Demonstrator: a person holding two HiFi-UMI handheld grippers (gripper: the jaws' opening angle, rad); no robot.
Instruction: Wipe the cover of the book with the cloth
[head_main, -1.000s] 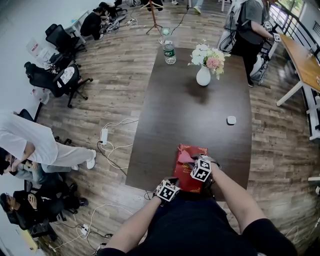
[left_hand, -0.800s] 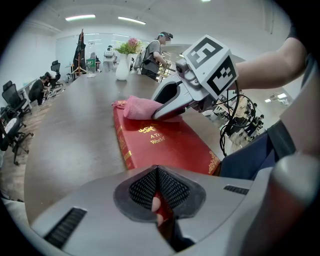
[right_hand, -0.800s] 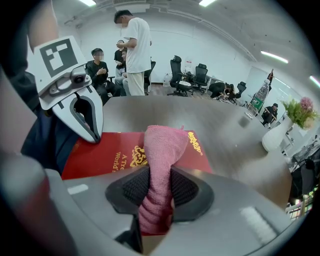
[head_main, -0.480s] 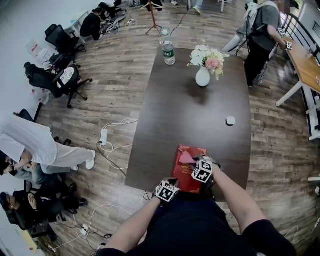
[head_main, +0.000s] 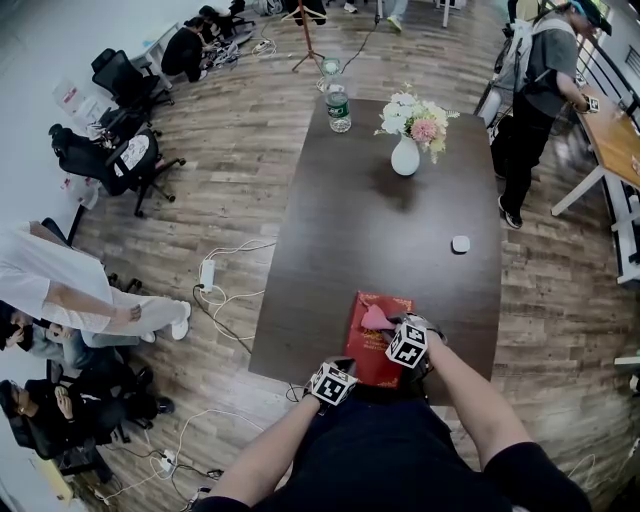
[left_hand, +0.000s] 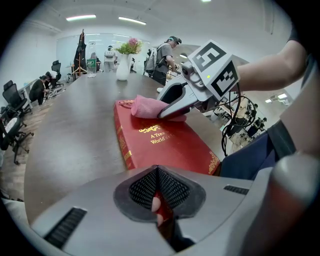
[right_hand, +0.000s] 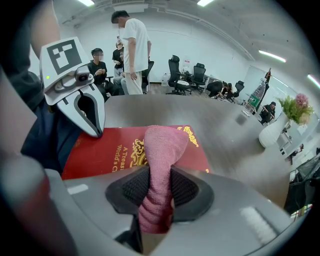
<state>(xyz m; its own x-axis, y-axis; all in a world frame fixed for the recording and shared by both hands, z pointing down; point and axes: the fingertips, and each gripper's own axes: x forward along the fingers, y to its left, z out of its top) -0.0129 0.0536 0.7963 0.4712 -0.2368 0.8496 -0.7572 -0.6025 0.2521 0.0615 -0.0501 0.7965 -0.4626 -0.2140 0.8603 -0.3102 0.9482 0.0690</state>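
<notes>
My right gripper (right_hand: 156, 195) has its jaws clamped on the pink cloth (right_hand: 163, 145), pressing the free end onto the red book (right_hand: 107, 152) to wipe its cover. My left gripper (left_hand: 158, 195) pinches the book's near edge, I judge to steady it on the table (head_main: 380, 230).

Open table (head_main: 380, 260) beyond the book (head_main: 365, 355)
Bare wood runs up to the vase (head_main: 406, 155); a small white object (head_main: 461, 243) sits right, a bottle (head_main: 340, 105) at the far edge.
</notes>
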